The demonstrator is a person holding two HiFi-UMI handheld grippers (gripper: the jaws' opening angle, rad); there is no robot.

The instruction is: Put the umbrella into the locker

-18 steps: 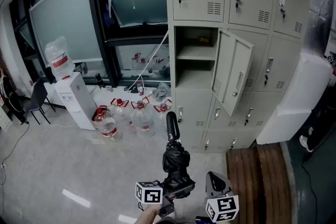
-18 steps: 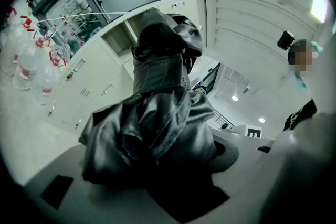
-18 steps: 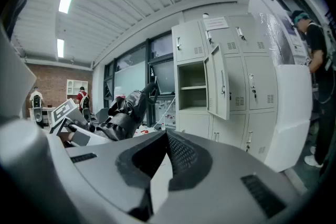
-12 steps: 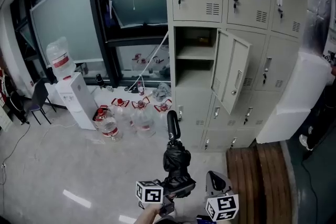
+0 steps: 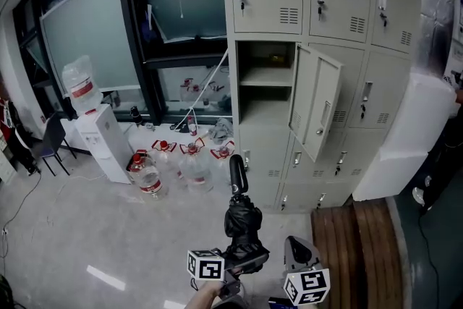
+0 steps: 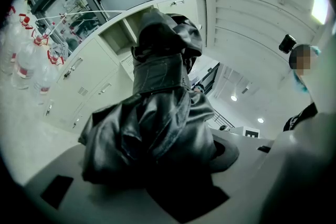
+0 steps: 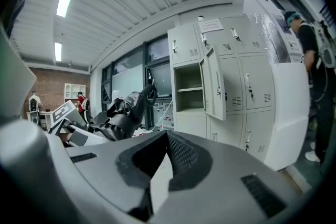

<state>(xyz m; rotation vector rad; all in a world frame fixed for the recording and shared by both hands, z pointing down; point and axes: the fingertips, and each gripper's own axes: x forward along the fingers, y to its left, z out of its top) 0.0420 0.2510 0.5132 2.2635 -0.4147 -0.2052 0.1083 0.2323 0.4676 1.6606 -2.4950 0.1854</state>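
Your left gripper [image 5: 242, 262] is clamped on the folded black umbrella [image 5: 241, 217], with its jaws spread wide around the bunched fabric at the lower end. In the left gripper view that fabric fills the space between them [image 6: 152, 128]. The umbrella stands upright with its narrow end up, in front of the lockers [image 5: 340, 47] and well short of them. Your right gripper [image 5: 300, 257] sits just to its right, jaw tips together and nothing between them. Ahead, one locker compartment [image 5: 266, 94] stands open, its door [image 5: 316, 108] swung out to the right. Water bottles [image 5: 181, 163] crowd the floor to the left, near a water dispenser [image 5: 98, 137].
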